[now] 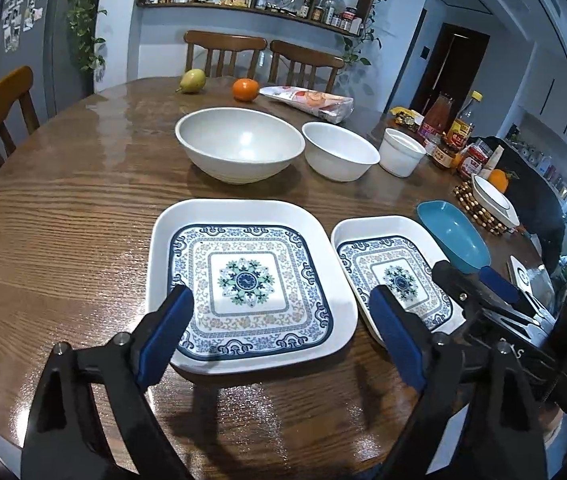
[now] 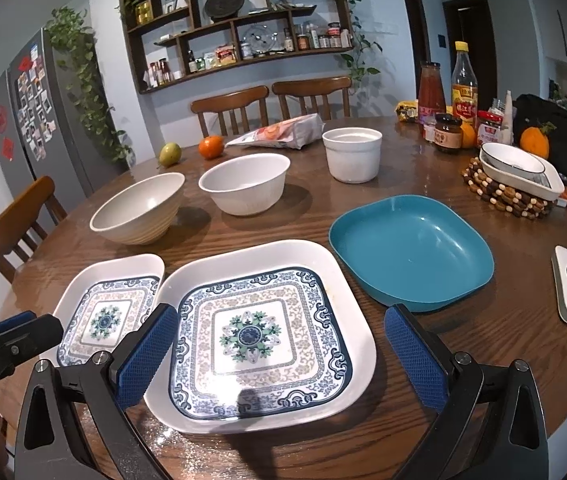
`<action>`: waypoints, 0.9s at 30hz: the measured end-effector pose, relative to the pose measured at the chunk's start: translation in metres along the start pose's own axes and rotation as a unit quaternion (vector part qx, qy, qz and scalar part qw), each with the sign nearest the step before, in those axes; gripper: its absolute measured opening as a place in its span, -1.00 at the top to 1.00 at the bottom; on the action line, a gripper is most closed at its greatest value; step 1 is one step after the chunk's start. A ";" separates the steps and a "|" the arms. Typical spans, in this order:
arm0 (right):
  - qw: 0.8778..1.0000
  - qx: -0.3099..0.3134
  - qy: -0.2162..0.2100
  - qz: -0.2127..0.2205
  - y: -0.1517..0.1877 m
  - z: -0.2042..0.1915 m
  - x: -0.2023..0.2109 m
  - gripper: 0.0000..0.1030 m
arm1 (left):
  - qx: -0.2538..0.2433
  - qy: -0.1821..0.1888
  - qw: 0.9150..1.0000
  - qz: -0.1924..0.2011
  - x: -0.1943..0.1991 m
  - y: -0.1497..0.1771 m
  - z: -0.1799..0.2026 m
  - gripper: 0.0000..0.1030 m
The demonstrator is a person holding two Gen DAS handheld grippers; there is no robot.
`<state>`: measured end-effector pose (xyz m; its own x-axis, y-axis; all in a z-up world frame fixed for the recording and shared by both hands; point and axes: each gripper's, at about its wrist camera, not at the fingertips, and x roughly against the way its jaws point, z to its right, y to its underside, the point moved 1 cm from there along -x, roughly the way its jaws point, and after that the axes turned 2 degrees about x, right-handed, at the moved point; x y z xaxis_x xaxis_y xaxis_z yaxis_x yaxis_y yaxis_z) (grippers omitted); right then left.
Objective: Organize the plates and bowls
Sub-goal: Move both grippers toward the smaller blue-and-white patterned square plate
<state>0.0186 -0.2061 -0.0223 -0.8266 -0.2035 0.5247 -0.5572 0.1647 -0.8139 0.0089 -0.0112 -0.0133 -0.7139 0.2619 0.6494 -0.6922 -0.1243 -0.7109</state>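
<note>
Right now it looks like the very start of sorting: nothing stacked yet, all dishes lie apart on the table [image 1: 63, 216].

Left hand-held gripper [image 1: 279, 336] hangs over the near edge of the large patterned plate [image 1: 249, 280], jaws wide, nothing gripped; pads clear of the rim as far as I can tell. Right hand-held gripper [image 2: 279, 356] sits low over the smaller patterned plate [image 2: 261, 336], also wide open & empty, w/ the plate's near corner between its fingers but not pinched.

Layout, left-wrist view: 2 patterned plates side by side, nearly touching; teal dish [image 1: 453, 234] just beside the smaller one. Behind them a row of 3: big bowl [image 1: 239, 148], mid bowl [image 1: 339, 152], straight-sided white cup-bowl [image 1: 401, 152].

Next, prob: 1 gripper closes on a plate rim, lifts it & nests it in the larger one, i.e. smaller into bigger. Needs a thin-edge pinch; rims are low & glossy, so slip risk. Bowls likely nest the same way after.
</note>
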 end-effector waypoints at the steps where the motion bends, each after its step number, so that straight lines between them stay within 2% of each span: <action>1: 1.000 -0.001 0.001 0.000 0.000 0.001 0.000 -1.00 | 0.001 0.010 1.000 -0.002 0.000 0.000 0.000 -0.58; 3: 1.000 0.000 0.002 0.001 0.001 0.001 0.000 -1.00 | 0.001 0.023 1.000 -0.004 0.001 0.000 0.000 -0.47; 6: 1.000 -0.003 -0.001 0.007 0.001 0.003 0.003 -1.00 | 0.001 0.031 0.999 -0.009 0.000 0.000 0.002 -0.47; 9: 1.000 -0.007 -0.005 0.012 0.000 0.010 0.007 -0.89 | 0.009 0.032 0.999 -0.022 -0.004 0.000 0.003 -0.46; 10: 1.000 -0.009 -0.007 0.012 -0.001 0.013 0.008 -0.86 | 0.012 0.033 0.999 -0.026 -0.005 0.001 0.004 -0.40; 11: 1.000 -0.013 -0.014 0.011 -0.001 0.016 0.009 -0.78 | 0.014 0.035 0.999 -0.031 -0.007 0.002 0.005 -0.34; 12: 0.999 -0.019 -0.030 0.011 -0.002 0.021 0.011 -0.70 | 0.013 0.041 0.998 -0.039 -0.009 0.003 0.008 -0.19; 14: 0.998 -0.029 -0.058 0.007 -0.004 0.030 0.013 -0.49 | 0.006 0.059 0.997 -0.051 -0.012 0.006 0.016 -0.10; 15: 0.998 -0.028 -0.056 0.004 -0.005 0.033 0.013 -0.44 | 0.003 0.064 0.997 -0.053 -0.014 0.007 0.019 -0.03; 18: 1.000 -0.019 -0.013 -0.009 -0.004 0.040 0.009 -0.20 | -0.017 0.077 0.995 -0.058 -0.015 0.010 0.035 0.01; 20: 0.999 -0.028 -0.021 -0.025 -0.002 0.046 0.005 -0.06 | -0.030 0.089 0.994 -0.062 -0.017 0.014 0.045 0.05; 27: 0.997 -0.032 -0.053 -0.054 0.001 0.051 -0.005 -0.05 | -0.042 0.093 0.991 -0.088 -0.030 0.019 0.055 0.10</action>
<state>0.0263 -0.2539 -0.0391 -0.7506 -0.3237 0.5760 -0.6488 0.1965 -0.7351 0.0116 -0.0737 -0.0313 -0.5455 0.4461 0.7096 -0.7878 0.0162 -0.6158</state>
